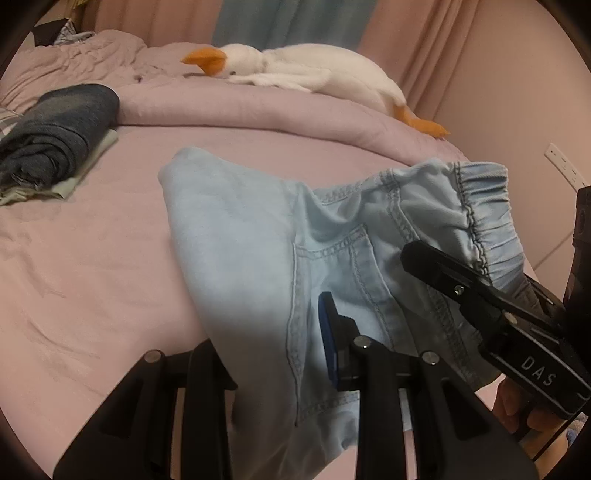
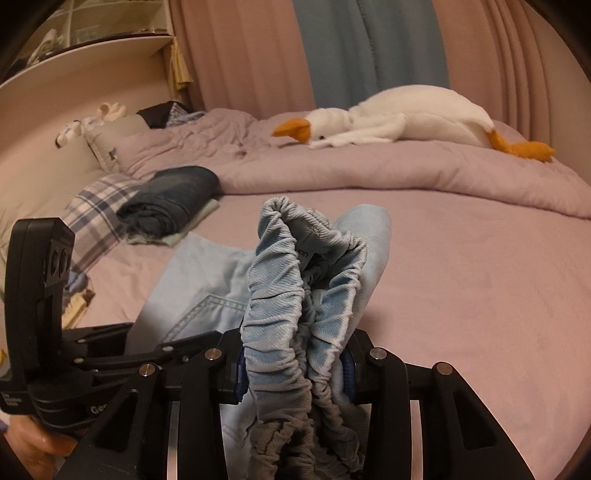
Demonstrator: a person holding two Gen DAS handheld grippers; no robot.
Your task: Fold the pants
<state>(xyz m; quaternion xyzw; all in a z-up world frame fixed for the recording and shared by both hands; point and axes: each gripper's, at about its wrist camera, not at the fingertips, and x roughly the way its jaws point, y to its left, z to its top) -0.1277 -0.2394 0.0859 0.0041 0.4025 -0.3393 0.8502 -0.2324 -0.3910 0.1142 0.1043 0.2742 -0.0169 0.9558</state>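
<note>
Right wrist view, bedroom: the right tongs are clamping the bunched elastic waistband of the light blue pants, with gathered fabric squeezed between both blue-padded fingers and more of it hanging below. Seen from the left wrist, the left tongs are pinching the same pants lower down, near a stitched back pocket; only 1 blue pad is showing, pressed against the denim, while the other finger is hidden behind the cloth. That view is also catching the right tongs reaching in from the right side to the waistband.

The pants are being held up off the bed, between the 2 tongs, with the seat area spreading out over the pink sheet and 1 folded end resting on it.

Further back, a folded dark denim garment is lying on a pale green cloth at the left side of the bed. A white plush goose with an orange beak and feet is stretching along the rumpled pink comforter near the curtains. A plaid pillow is sitting just beside the dark garment, and shelves are standing in the far left corner.
</note>
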